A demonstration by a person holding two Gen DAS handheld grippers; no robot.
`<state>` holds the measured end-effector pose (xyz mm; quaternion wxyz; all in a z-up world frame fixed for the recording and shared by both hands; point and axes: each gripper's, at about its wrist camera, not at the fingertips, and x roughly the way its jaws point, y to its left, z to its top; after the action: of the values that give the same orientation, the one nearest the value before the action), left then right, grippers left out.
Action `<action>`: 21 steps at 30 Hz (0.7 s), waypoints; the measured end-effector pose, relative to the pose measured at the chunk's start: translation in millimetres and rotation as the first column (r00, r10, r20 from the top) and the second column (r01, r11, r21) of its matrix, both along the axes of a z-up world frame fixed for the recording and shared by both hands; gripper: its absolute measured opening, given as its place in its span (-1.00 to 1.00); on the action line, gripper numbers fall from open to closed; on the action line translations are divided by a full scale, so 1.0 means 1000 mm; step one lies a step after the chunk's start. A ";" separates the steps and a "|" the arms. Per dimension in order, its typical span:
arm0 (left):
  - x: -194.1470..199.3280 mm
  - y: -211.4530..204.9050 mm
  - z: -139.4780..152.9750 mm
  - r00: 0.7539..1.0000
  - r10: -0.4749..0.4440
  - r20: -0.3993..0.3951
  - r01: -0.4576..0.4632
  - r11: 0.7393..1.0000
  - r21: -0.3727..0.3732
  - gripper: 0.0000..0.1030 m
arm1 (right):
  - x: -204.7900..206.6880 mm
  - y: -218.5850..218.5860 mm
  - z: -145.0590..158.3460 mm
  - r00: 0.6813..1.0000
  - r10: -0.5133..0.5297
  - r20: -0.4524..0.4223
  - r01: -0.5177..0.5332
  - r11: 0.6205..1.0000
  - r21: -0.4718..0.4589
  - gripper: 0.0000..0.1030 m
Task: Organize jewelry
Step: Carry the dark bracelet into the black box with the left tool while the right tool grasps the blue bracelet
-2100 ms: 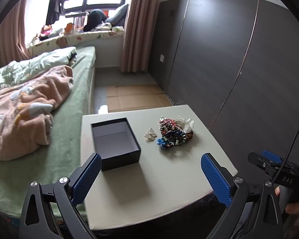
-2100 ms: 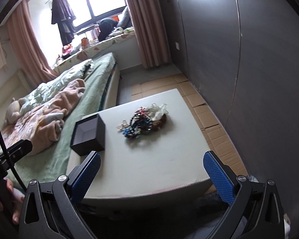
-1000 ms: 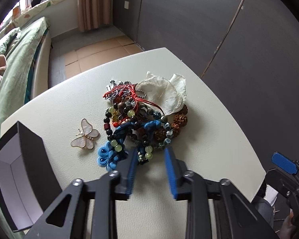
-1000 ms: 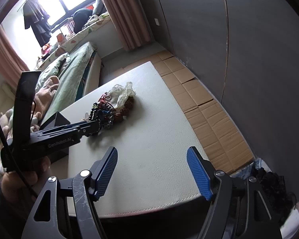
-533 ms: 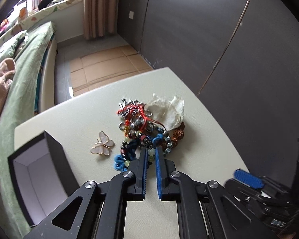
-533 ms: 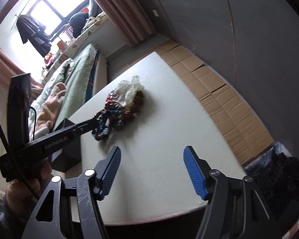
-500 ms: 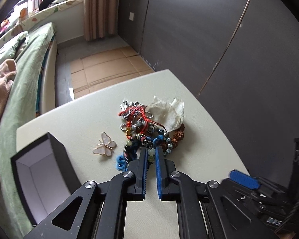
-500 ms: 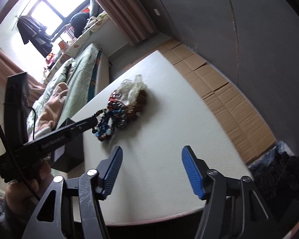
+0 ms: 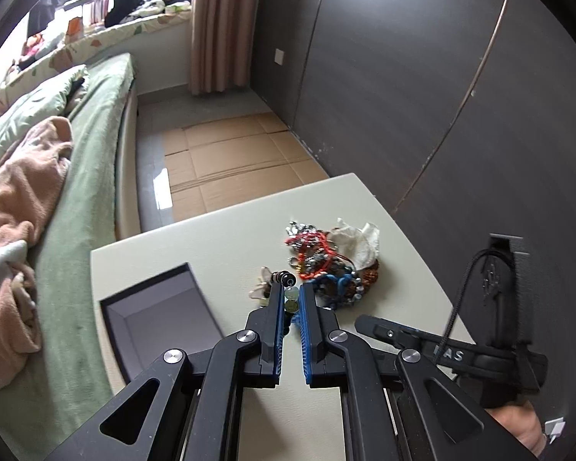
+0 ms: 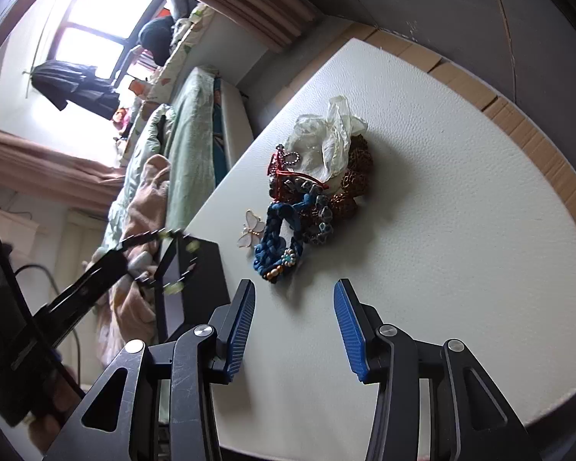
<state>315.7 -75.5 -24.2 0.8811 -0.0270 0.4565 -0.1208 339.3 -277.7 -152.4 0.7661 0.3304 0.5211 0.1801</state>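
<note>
My left gripper (image 9: 290, 290) is shut on a beaded bracelet (image 9: 289, 299) with dark and pale green beads, held up above the table. In the right wrist view that bracelet (image 10: 180, 259) hangs blurred over the open black box (image 10: 203, 280). The box (image 9: 161, 319) stands at the table's left edge. The jewelry pile (image 9: 326, 265) lies right of it, with a blue braided bracelet (image 10: 278, 238), brown beads, red cord and a white crumpled pouch (image 10: 326, 134). A butterfly brooch (image 10: 251, 228) lies beside the pile. My right gripper (image 10: 293, 288) is open just short of the blue bracelet.
The white table (image 10: 441, 211) stands between a green bed (image 9: 84, 146) with a pink blanket on the left and a dark wardrobe wall (image 9: 422, 77) on the right. Cardboard sheets (image 9: 230, 153) cover the floor beyond the table.
My left gripper has lifted the beaded bracelet out of the pile and carried it left toward the box. My right gripper has moved in closer to the pile.
</note>
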 end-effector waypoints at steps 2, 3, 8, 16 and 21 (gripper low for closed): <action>0.000 0.011 0.001 1.000 0.021 0.004 -0.021 1.000 0.001 -0.85 | 0.008 0.010 -0.005 1.000 0.003 -0.017 -0.003 1.000 0.001 -0.12; 0.000 0.017 0.001 0.999 0.033 0.006 -0.033 0.999 0.001 -0.85 | 0.012 0.015 -0.008 1.000 0.004 -0.028 -0.004 1.000 -0.006 -0.12; 0.001 0.044 0.001 0.995 0.099 0.002 -0.099 0.995 -0.008 -0.85 | 0.029 0.039 -0.015 0.997 0.017 -0.071 -0.019 0.999 -0.030 -0.12; 0.000 0.080 0.001 0.985 0.171 -0.002 -0.171 0.985 -0.029 -0.85 | 0.051 0.062 -0.017 0.996 -0.017 -0.084 0.008 0.994 -0.105 -0.12; 0.000 0.091 -0.002 0.982 0.188 -0.022 -0.189 0.980 -0.060 -0.85 | 0.054 0.064 -0.023 0.995 -0.028 -0.097 0.014 0.990 -0.139 -0.79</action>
<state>315.4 15.7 -26.4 0.8836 -0.0982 0.4550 -0.0509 393.2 -214.1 -175.8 0.7622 0.2906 0.5660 0.1189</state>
